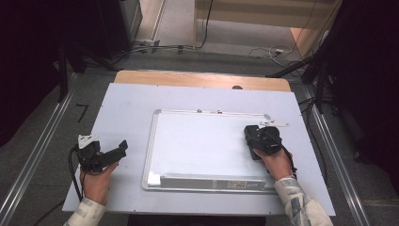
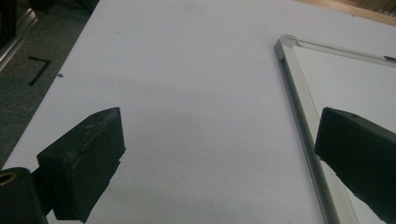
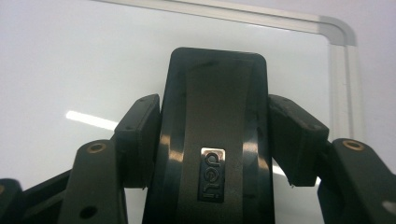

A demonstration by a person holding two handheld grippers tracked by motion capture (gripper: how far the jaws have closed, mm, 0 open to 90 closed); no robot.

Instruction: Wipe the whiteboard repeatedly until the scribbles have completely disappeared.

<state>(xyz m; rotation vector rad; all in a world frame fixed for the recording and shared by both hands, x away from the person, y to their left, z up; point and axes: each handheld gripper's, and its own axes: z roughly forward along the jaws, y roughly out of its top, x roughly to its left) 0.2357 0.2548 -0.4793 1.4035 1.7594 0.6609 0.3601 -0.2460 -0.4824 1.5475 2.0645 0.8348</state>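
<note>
Your right tool (image 3: 212,140) clamps the black plastic eraser (image 3: 215,121) on the aluminium-framed whiteboard (image 1: 151,141); your left tool (image 2: 219,154) gapes empty over the tabletop (image 2: 187,70).

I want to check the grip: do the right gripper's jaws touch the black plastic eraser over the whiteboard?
Touching. In the right gripper view the right gripper has both jaws pressed flat against the sides of the black plastic eraser, with no gap.

Desk (image 1: 122,108): pale grey-white sheet over a wooden top, with a strip of wood showing along the far edge. Lying flat on it: one whiteboard (image 1: 202,141) with an aluminium frame, a tray along its near edge, set right of centre. Grey floor (image 1: 47,122) around.
</note>
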